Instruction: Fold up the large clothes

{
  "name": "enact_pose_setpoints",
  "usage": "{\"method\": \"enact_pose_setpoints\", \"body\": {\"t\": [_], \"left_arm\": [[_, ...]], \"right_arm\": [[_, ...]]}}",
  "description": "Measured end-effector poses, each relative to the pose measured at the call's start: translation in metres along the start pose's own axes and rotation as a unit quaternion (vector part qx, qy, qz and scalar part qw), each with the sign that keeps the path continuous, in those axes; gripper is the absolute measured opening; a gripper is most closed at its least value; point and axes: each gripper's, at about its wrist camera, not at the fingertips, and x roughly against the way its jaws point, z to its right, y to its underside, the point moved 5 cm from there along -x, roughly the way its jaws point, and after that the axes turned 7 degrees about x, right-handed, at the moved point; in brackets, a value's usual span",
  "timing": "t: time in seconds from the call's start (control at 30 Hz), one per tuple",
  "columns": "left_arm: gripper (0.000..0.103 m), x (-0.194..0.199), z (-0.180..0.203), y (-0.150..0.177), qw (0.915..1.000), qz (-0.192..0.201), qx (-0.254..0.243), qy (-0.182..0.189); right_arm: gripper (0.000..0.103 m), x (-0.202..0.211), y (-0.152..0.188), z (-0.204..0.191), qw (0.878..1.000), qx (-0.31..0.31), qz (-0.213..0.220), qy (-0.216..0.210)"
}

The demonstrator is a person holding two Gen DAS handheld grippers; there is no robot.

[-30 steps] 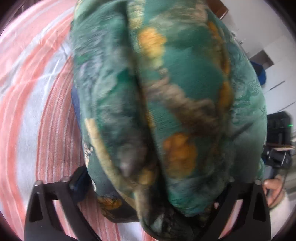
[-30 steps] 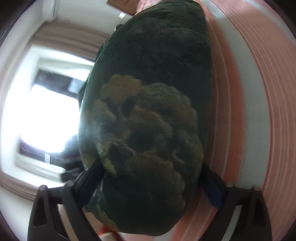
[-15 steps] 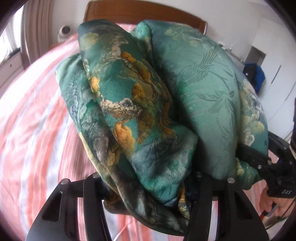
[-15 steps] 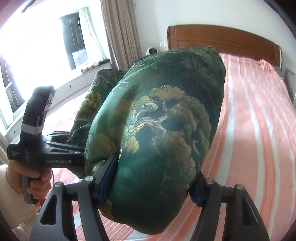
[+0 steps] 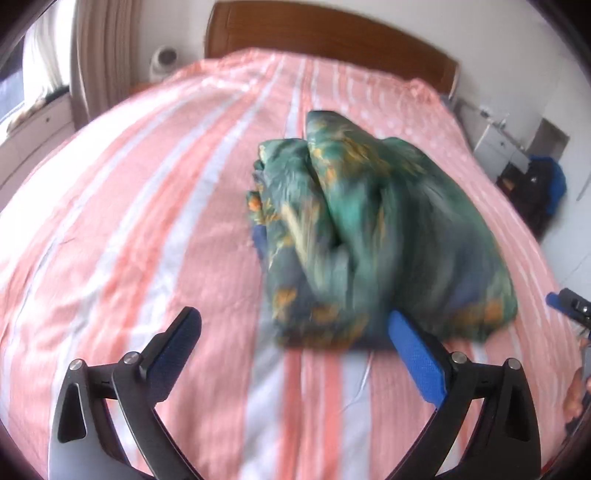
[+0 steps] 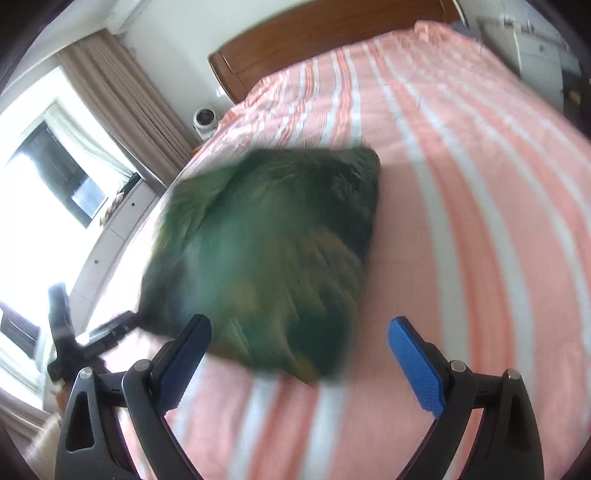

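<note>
Bed (image 5: pixel 155 229) covered in a pink-and-white striped sheet, wooden headboard (image 5: pixel 325 33) at its far end. Small white round device (image 6: pixel 204 119) on the floor-side by the headboard's left corner. Beige curtain (image 6: pixel 122 88) and bright window (image 6: pixel 44 177) along the bed's left edge. White cabinet (image 5: pixel 498 147) and a dark bag with blue (image 5: pixel 543 192) beyond the right edge.

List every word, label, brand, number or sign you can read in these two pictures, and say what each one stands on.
None can be read.
The green patterned garment shows only a woven pattern, no lettering.
The striped bedsheet bears no writing.
The other tool's body, seen from the right wrist, is too blurred to read.
</note>
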Motion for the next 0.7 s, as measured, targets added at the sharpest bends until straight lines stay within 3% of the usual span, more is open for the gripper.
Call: {"method": "enact_pose_setpoints", "body": {"t": [0.13,0.27,0.33,0.4,0.47,0.6,0.7], "left_arm": [[0.102,0.059,0.003,0.027,0.9942,0.067,-0.075,-0.041],[0.103,0.117,0.032,0.029,0.9785,0.137,-0.135,-0.075],[0.103,0.148,0.049,0.041,0.9741,0.162,-0.137,-0.078],[0.103,0.173,0.065,0.053,0.9739,0.174,-0.129,-0.068],[0.103,0.179,0.08,0.058,0.9775,0.166,-0.118,-0.054],[0.103,0.188,0.083,0.091,0.9895,0.116,-0.077,-0.038],[0.103,0.187,0.082,0.107,0.9897,0.113,-0.069,-0.055]], "right_arm": [[0.098,0.062,0.042,-0.01,0.989,0.101,0.058,0.095],[0.103,0.147,0.069,-0.039,0.95,0.156,0.209,0.171],[0.103,0.172,0.083,-0.047,0.937,0.158,0.258,0.174],[0.103,0.167,0.085,-0.053,0.95,0.158,0.196,0.185],[0.103,0.169,0.093,-0.065,0.958,0.146,0.171,0.176],[0.103,0.183,0.117,-0.087,0.958,0.156,0.143,0.196],[0.103,0.187,0.133,-0.1,0.96,0.172,0.121,0.186]]}}
